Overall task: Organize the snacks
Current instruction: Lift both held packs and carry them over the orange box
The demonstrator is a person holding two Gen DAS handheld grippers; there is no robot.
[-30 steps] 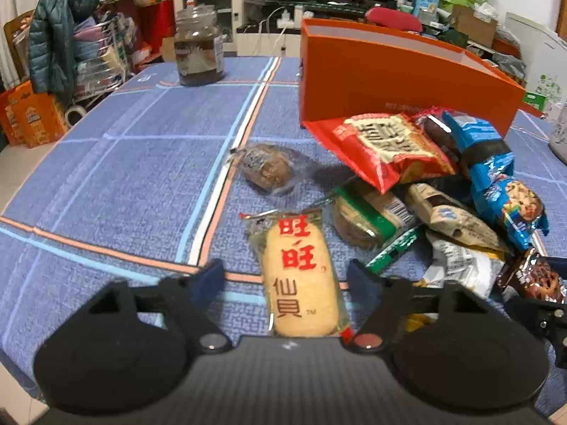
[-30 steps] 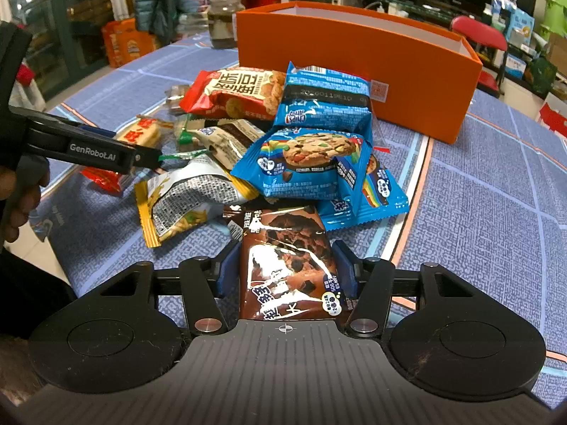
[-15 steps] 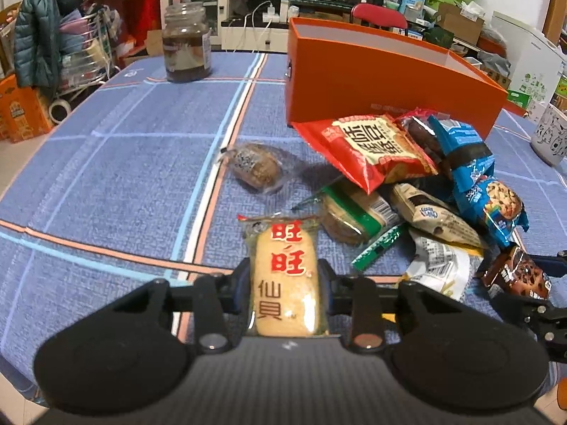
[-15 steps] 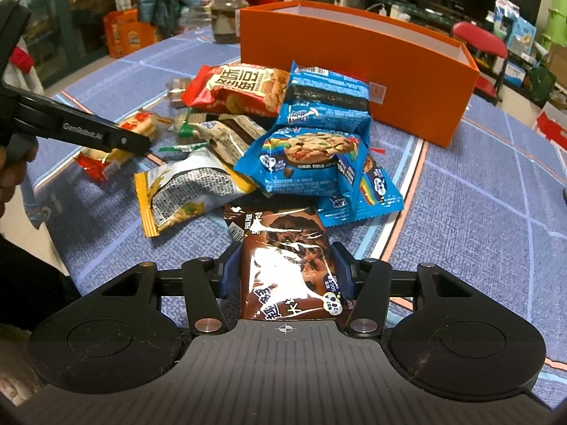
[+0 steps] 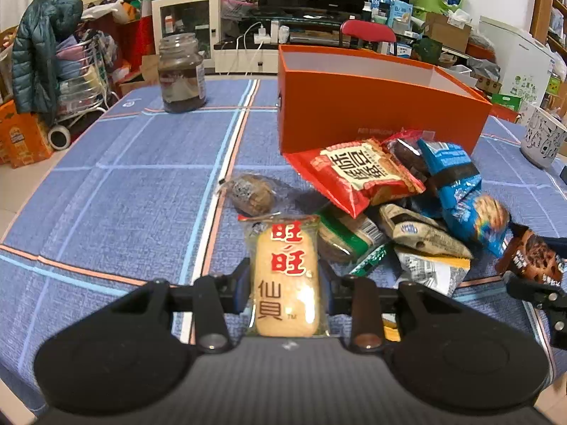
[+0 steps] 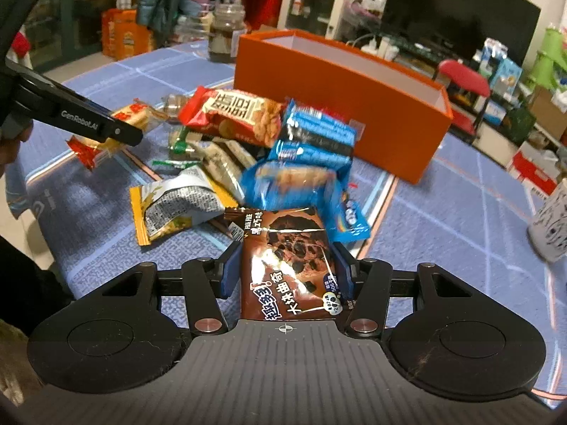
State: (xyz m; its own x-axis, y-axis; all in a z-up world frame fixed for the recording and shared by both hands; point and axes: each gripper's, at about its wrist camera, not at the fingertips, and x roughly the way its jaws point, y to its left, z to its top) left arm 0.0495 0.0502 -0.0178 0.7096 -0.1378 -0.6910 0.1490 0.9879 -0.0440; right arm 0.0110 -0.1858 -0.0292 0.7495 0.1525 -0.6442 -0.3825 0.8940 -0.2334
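My left gripper point(image 5: 285, 278) is shut on a clear-wrapped rice cracker packet point(image 5: 285, 276) with red characters, held just above the blue tablecloth. My right gripper point(image 6: 285, 271) is shut on a brown chocolate cookie packet point(image 6: 288, 265), lifted a little off the cloth. That cookie packet point(image 5: 531, 258) also shows at the right edge of the left wrist view. A pile of snack packets lies in front of an open orange box point(image 5: 375, 106): a red packet point(image 5: 358, 173), blue cookie packets point(image 6: 304, 163) and a yellow-edged silver packet point(image 6: 173, 209). The left gripper's finger point(image 6: 81, 120) reaches in from the left of the right wrist view.
A dark glass jar point(image 5: 181, 72) stands at the table's far side. A small round wrapped snack point(image 5: 250, 194) lies alone left of the pile. A white patterned cup point(image 5: 542, 138) stands at the right. A red chair point(image 5: 366, 32) and cluttered shelves lie beyond the table.
The left gripper's jaws closed on the rice cracker packet and raised it slightly. The right gripper rose and rolled with the chocolate cookie packet, so the pile sits lower and tilted in its view.
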